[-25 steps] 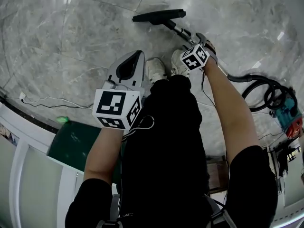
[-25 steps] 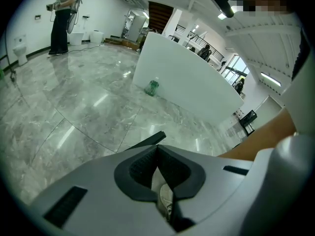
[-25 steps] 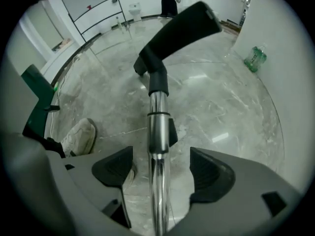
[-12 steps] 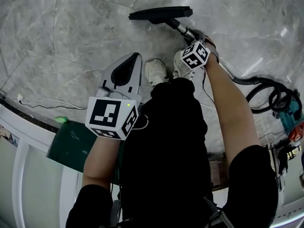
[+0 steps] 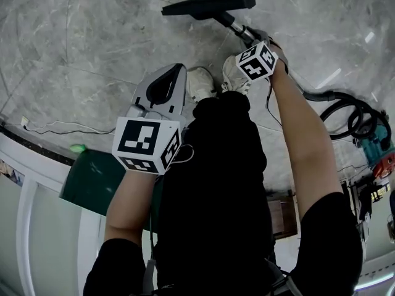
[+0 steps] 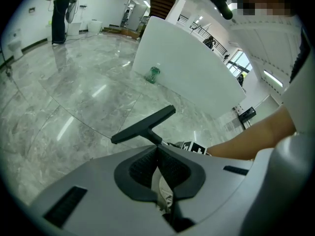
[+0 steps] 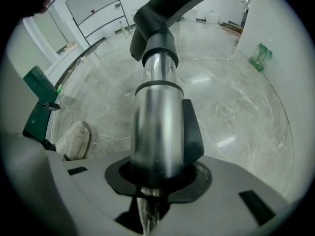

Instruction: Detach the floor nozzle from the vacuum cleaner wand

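Note:
The black floor nozzle (image 5: 207,6) lies flat on the marble floor, joined to the shiny metal wand (image 5: 237,29) that slopes back to my right hand. My right gripper (image 5: 258,40) points steeply down onto the wand just behind the nozzle's neck. In the right gripper view the wand (image 7: 157,127) fills the gap of my right gripper (image 7: 155,176), whose jaws are closing onto it, with the black neck (image 7: 152,14) above. My left gripper (image 5: 176,73) hangs shut and empty over the floor, short of the nozzle (image 6: 143,126). Its closed tips meet in the left gripper view (image 6: 157,149).
A black hose (image 5: 345,113) coils to the right toward a teal and red machine (image 5: 379,150). My two white shoes (image 5: 200,85) stand just behind the wand. A thin cable (image 5: 55,131) trails at left, by a green panel (image 5: 99,184). A green bottle (image 6: 154,73) stands against a white partition (image 6: 187,73).
My right gripper has sunk onto the wand and its jaws have drawn in around it. The left gripper has dropped a little. The nozzle sits higher in the head view.

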### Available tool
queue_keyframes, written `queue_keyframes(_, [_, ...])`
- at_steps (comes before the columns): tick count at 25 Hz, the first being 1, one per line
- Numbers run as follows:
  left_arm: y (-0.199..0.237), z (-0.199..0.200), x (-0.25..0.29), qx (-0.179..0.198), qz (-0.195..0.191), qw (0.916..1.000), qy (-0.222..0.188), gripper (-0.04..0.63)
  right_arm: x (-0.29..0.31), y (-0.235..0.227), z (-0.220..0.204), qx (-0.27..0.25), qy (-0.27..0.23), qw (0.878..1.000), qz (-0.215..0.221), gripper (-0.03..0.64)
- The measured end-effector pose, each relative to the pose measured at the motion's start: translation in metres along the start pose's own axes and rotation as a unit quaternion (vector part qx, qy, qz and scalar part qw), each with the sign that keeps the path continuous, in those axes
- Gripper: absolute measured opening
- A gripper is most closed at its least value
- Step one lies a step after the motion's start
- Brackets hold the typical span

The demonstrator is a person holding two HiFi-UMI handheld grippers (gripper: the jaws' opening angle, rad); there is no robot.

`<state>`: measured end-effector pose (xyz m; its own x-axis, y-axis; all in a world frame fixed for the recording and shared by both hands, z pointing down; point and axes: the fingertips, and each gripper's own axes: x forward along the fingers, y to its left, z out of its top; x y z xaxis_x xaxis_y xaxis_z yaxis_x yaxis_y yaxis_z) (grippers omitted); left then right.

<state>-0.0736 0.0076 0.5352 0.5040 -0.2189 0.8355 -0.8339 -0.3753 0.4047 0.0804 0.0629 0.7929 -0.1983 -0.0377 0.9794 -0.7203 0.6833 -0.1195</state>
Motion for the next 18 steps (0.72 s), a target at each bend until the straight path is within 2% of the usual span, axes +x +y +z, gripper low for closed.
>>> queue_keyframes(2, [-0.013, 0.001, -0.007, -0.015, -0.013, 0.9998, -0.003, 0.008, -0.029, 0.003, 0.011, 0.002, -0.023, 1.0, 0.005, 0.132])
queue_keyframes(4, [-0.032, 0.006, -0.018, -0.045, -0.038, 0.9979, -0.026, 0.008, -0.065, 0.007, 0.018, 0.005, -0.045, 0.999, 0.008, 0.132])
queue_keyframes(6, [-0.049, 0.015, -0.031, -0.082, -0.063, 0.9927, -0.062, 0.009, -0.101, 0.01, 0.029, 0.006, -0.069, 0.998, 0.012, 0.132])
queue_keyframes(9, [-0.067, 0.024, -0.05, -0.127, -0.081, 0.9833, -0.103, 0.022, -0.151, 0.023, 0.048, 0.012, -0.106, 0.994, 0.027, 0.132])
queue_keyframes(10, [-0.071, 0.025, -0.053, -0.146, -0.086, 0.9794, -0.11, 0.055, -0.167, 0.029, 0.052, 0.014, -0.117, 0.992, 0.033, 0.132])
queue_keyframes(12, [-0.077, 0.026, -0.054, -0.181, -0.097, 0.972, -0.113, 0.21, -0.198, 0.04, 0.061, 0.014, -0.137, 0.989, 0.046, 0.132])
queue_keyframes(14, [-0.08, 0.031, -0.056, -0.196, -0.104, 0.9679, -0.118, 0.25, -0.226, 0.054, 0.072, 0.007, -0.154, 0.986, 0.067, 0.132])
queue_keyframes(18, [-0.088, 0.049, -0.068, -0.178, -0.112, 0.9682, -0.136, 0.284, -0.263, 0.088, 0.082, -0.011, -0.166, 0.977, 0.133, 0.132])
